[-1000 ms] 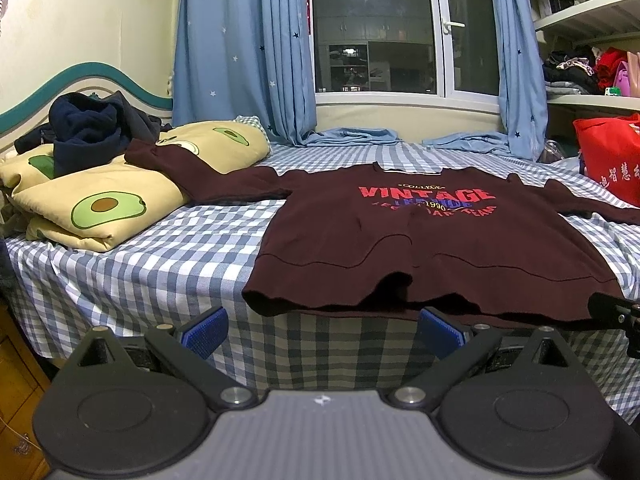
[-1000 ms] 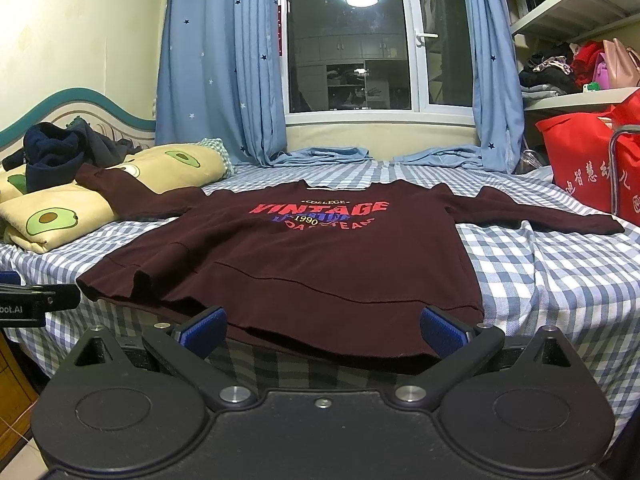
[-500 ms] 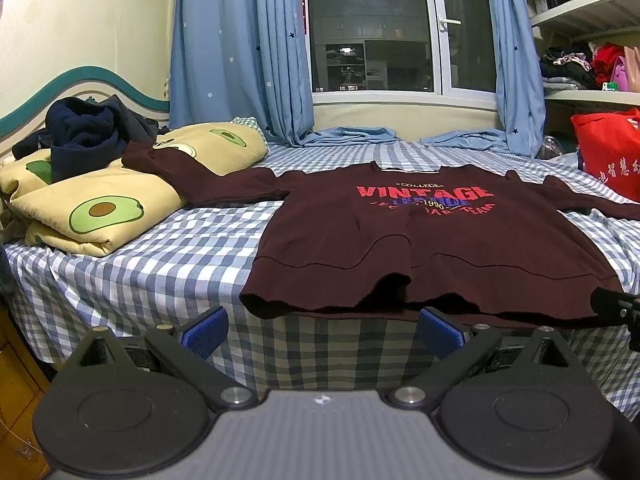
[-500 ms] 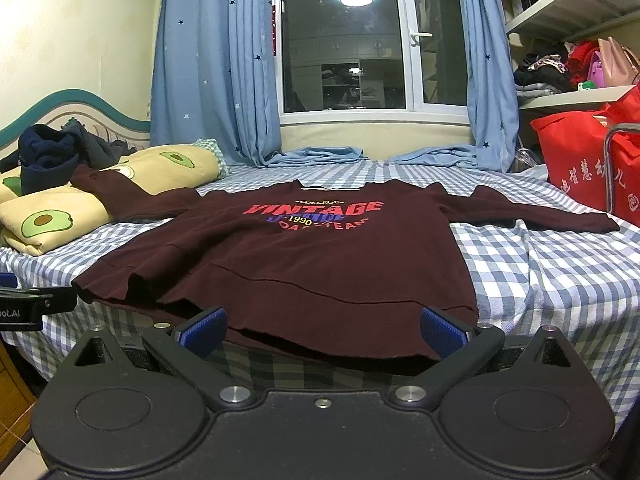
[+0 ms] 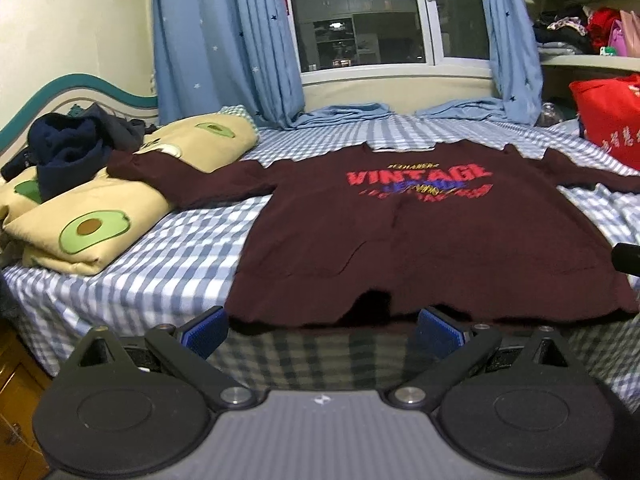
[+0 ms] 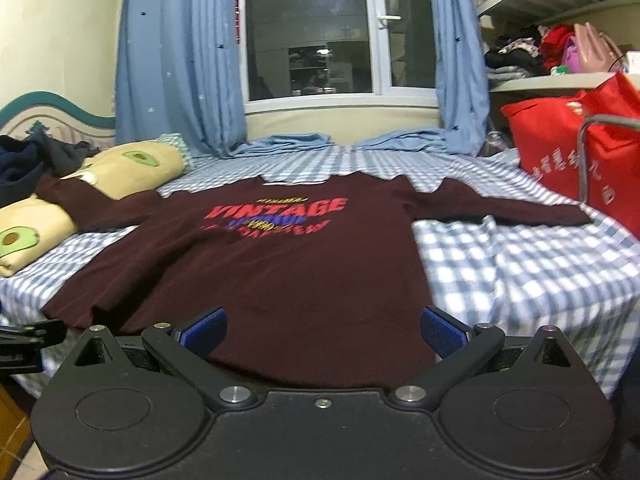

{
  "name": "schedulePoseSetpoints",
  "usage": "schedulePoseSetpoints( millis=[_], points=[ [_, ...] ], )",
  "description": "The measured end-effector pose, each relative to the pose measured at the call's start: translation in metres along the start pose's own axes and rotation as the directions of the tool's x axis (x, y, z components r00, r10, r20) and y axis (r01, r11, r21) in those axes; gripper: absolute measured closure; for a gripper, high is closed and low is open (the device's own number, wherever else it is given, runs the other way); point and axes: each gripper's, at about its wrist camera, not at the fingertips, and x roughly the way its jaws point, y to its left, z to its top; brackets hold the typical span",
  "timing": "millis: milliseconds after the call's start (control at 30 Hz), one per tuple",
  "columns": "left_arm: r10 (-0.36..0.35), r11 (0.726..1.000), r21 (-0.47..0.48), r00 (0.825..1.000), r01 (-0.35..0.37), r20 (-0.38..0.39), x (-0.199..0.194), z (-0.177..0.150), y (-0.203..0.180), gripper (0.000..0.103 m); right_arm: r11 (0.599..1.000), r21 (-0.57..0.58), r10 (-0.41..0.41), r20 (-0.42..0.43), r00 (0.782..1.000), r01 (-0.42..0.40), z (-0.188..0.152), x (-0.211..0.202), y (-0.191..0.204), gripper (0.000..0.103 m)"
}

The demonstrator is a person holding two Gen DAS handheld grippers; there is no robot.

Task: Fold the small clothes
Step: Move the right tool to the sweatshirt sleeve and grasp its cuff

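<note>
A dark maroon long-sleeved sweatshirt (image 5: 420,232) (image 6: 280,264) with a red "VINTAGE" print lies spread flat, front up, on the checked bed (image 5: 160,272) (image 6: 520,272). Its hem hangs over the near bed edge. The left sleeve rests on a pillow, the right sleeve stretches out sideways. My left gripper (image 5: 322,330) is open just in front of the hem's left half, touching nothing. My right gripper (image 6: 322,330) is open with the hem's right half lying between and under its blue pads (image 6: 440,330).
Two avocado-print pillows (image 5: 92,224) with a heap of dark clothes (image 5: 68,152) sit at the left. A red bag (image 6: 568,160) and a metal frame (image 6: 588,152) stand at the right. Blue curtains (image 5: 224,48), a window and shelves fill the back.
Both grippers have moved forward towards the bed edge. The right one has risen so that the hem now lies between its fingers. The sweatshirt has not moved.
</note>
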Motion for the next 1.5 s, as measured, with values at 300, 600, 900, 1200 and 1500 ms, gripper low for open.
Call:
schedulePoseSetpoints(
  millis=[300, 600, 900, 1200, 1500],
  points=[
    [-0.067, 0.998, -0.02, 0.998, 0.068, 0.012, 0.007, 0.055, -0.025, 0.001, 0.999, -0.013, -0.038, 0.035, 0.999, 0.039, 0.043, 0.008, -0.036, 0.0],
    [-0.106, 0.994, 0.026, 0.994, 0.106, -0.016, 0.058, 0.12, -0.06, 0.001, 0.998, -0.015, -0.067, 0.062, 0.996, 0.068, 0.08, 0.036, -0.083, 0.0],
    [-0.148, 0.989, -0.004, 0.989, 0.148, -0.003, 0.145, 0.162, -0.108, 0.001, 0.997, -0.01, -0.077, 0.1, 0.992, 0.078, 0.089, 0.1, -0.158, 0.0],
    [-0.141, 0.99, -0.012, 0.988, 0.14, -0.065, 0.231, 0.138, -0.157, 0.001, 0.966, 0.107, -0.242, 0.07, 0.968, 0.234, 0.095, 0.182, -0.265, 0.001],
    [-0.145, 0.989, 0.003, 0.985, 0.146, -0.094, 0.253, 0.116, -0.179, 0.001, 0.859, 0.296, -0.411, -0.087, 0.908, 0.417, 0.109, 0.252, -0.37, 0.018]
  ],
)
